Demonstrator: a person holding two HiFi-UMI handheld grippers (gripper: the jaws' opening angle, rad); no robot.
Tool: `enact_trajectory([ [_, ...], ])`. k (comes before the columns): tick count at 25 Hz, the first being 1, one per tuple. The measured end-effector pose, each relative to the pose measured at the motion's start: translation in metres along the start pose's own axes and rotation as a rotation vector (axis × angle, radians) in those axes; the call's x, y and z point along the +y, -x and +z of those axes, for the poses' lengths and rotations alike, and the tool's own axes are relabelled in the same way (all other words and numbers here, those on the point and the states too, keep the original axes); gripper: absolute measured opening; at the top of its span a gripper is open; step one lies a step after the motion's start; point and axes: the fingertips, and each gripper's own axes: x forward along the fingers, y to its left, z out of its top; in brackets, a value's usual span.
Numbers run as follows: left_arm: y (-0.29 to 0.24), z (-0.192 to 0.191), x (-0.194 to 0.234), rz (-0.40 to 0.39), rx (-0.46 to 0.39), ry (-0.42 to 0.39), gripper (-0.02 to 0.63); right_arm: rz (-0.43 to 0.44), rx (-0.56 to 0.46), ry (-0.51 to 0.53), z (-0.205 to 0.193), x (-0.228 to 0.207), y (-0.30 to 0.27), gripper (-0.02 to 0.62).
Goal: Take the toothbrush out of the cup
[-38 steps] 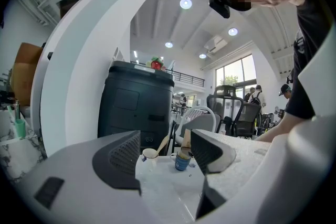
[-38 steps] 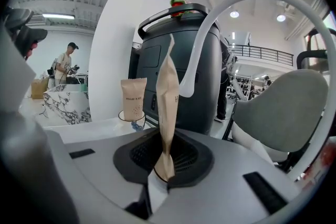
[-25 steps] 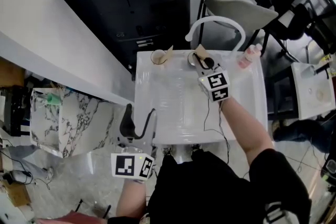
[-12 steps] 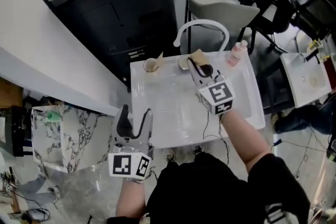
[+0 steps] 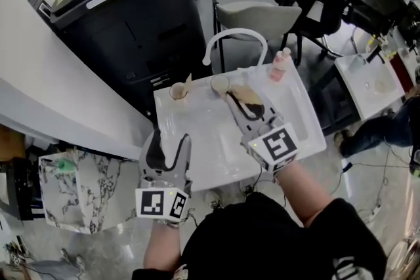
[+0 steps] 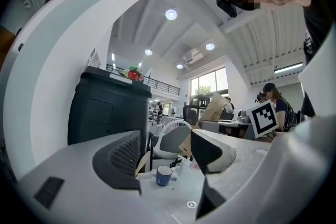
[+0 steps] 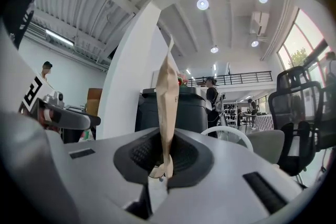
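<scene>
A toothbrush in a brown paper wrapper is pinched upright in my right gripper, lifted above the white sink basin and clear of the cups. In the right gripper view the wrapper stands up between the shut jaws of my right gripper. Two cups stand at the basin's far edge: one just left of the held wrapper, the other further left with a brown wrapper tip sticking out. My left gripper hangs open and empty at the basin's near left edge. A blue cup shows between the open jaws of my left gripper.
A white arched faucet rises behind the basin, with a pink bottle at the far right corner. A black bin and a grey chair stand beyond. A white counter runs along the left.
My right gripper has risen and drawn back from the cups with the wrapped toothbrush in it. The left gripper has lifted a little beside the basin.
</scene>
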Motion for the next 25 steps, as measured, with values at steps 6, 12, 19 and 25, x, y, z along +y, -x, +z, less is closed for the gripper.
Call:
enact_trajectory([
  [6,-0.002,0.007,-0.013,-0.060,-0.019,0.002,0.285,-0.033,-0.001,-0.028,0.008,0.017,0.033,0.023],
  [12,0.001,0.013,-0.023,-0.102,-0.026,-0.002,0.285,-0.050,0.007,-0.033,0.009,0.031,0.054,0.023],
  [19,0.007,0.015,-0.025,-0.114,-0.028,-0.003,0.285,-0.052,0.016,-0.041,0.009,0.041,0.060,0.023],
  [25,0.009,0.010,-0.020,-0.097,-0.016,0.001,0.285,-0.033,-0.003,-0.023,0.008,0.042,0.056,0.023],
])
